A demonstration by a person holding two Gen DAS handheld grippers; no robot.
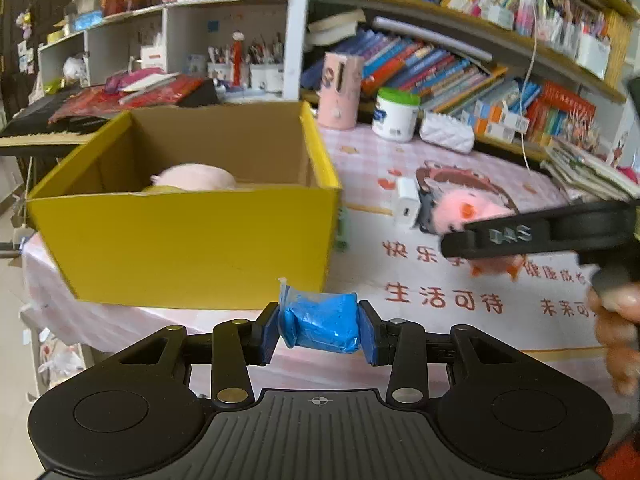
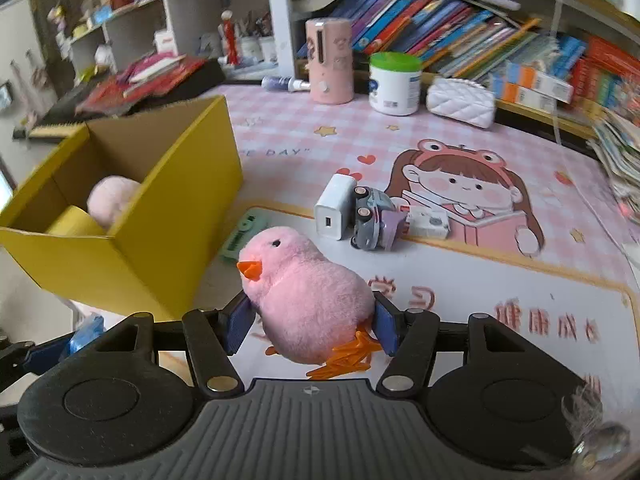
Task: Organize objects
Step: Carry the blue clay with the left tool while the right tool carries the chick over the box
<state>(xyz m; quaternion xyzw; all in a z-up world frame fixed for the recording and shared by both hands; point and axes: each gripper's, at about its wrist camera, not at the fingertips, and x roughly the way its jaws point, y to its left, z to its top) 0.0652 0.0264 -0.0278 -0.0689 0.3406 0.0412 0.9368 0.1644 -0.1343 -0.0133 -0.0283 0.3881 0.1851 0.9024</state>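
**Both tools loaded beside the yellow box**

The left tool (image 1: 319, 330) is clenched on a blue packet (image 1: 320, 326), its pads pressing either end, held above the near edge of the worktop (image 1: 440, 184) just in front of the yellow box (image 1: 180, 240). The right tool (image 2: 313, 326) grips a pink chick toy (image 2: 308, 296) by its sides; the beak points left toward the box, and the orange feet dangle under the body, partly hidden behind the right pad.

Inside the box, something pink and rounded (image 2: 110, 198) lies against the far corner, with a yellow shape below it. The box wall cuts both off, so I cannot tell what they are.

On the pink checked cloth, a white charger (image 2: 334, 212) stands touching a small grey toy car (image 2: 370, 220), which lies on its side. A purple piece and a small white box (image 2: 428, 222) sit just beside the car, too blurred to name further. A green item (image 2: 242, 236) is wedged beside the box, half covered by the chick's head.

From the left tool's camera the right tool shows only as a dark blurred bar at the right edge, with fingers (image 1: 618, 336) of the hand cut off by the frame.
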